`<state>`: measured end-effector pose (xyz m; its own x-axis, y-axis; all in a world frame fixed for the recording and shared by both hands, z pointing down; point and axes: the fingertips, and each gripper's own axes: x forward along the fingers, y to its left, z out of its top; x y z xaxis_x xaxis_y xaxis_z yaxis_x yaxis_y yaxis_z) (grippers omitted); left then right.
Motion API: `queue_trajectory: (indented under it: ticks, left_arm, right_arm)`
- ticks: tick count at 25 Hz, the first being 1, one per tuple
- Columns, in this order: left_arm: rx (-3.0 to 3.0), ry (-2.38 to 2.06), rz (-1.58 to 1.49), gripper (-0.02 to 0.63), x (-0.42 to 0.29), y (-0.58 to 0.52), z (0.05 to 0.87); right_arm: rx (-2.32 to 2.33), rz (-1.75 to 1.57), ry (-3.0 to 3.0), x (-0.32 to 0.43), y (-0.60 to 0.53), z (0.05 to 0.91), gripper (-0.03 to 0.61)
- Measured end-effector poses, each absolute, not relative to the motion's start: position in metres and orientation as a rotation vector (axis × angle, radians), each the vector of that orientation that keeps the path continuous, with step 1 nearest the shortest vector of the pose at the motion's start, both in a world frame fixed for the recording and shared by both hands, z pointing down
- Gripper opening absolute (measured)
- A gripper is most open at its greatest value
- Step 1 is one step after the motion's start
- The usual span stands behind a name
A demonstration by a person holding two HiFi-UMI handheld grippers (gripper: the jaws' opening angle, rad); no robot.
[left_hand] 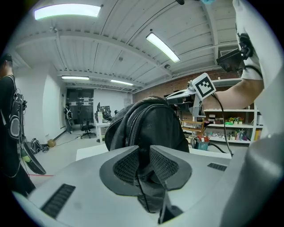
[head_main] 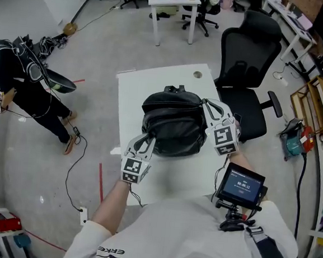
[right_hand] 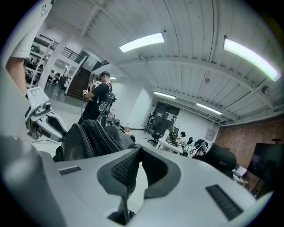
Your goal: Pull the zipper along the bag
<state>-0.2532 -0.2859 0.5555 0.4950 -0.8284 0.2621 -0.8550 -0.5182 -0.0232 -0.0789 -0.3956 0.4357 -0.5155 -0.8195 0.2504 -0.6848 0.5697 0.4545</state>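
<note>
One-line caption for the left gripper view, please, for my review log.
Left claw shut on a fold of the black bag, which stands on the white table.

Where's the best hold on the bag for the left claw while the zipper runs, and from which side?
The loose fold at the bag's lower near-left corner, approached low from the near left. The body bulges too wide for the left claw; that soft fold pinches flat and is clear of the zipper track over the top. The claw is shut on it.
</note>
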Motion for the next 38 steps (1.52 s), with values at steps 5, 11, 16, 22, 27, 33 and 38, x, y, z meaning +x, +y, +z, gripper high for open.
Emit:
queue_trajectory:
  ticks: [5,11,16,22,27,33,38]
  left_arm:
    - [2.636,-1.445,0.352,0.075,-0.253,-0.286,0.555]
    - [2.652,-1.42,0.324,0.076,-0.251,-0.287,0.551]
    - [2.669,-1.391,0.31,0.076,-0.25,-0.285,0.554]
    - [2.674,-1.383,0.274,0.077,-0.25,-0.286,0.556]
    - [2.675,-1.378,0.253,0.075,-0.25,-0.288,0.558]
    - [2.673,-1.378,0.224,0.075,-0.253,-0.289,0.557]
    - [2.679,-1.371,0.206,0.075,-0.261,-0.293,0.557]
  right_arm:
    - [1.228,-0.428,-2.359,-0.094,-0.394,0.425,0.021]
    - [1.229,-0.45,-2.347,-0.11,-0.393,0.415,0.021]
    - [1.22,-0.46,-2.338,-0.126,-0.39,0.413,0.021]
    - [1.186,-0.477,-2.322,-0.145,-0.39,0.414,0.021]
    - [1.137,-0.502,-2.302,-0.163,-0.39,0.414,0.021]
    - [1.083,-0.528,-2.272,-0.183,-0.39,0.418,0.021]
    - [1.013,-0.576,-2.236,-0.212,-0.39,0.419,0.021]
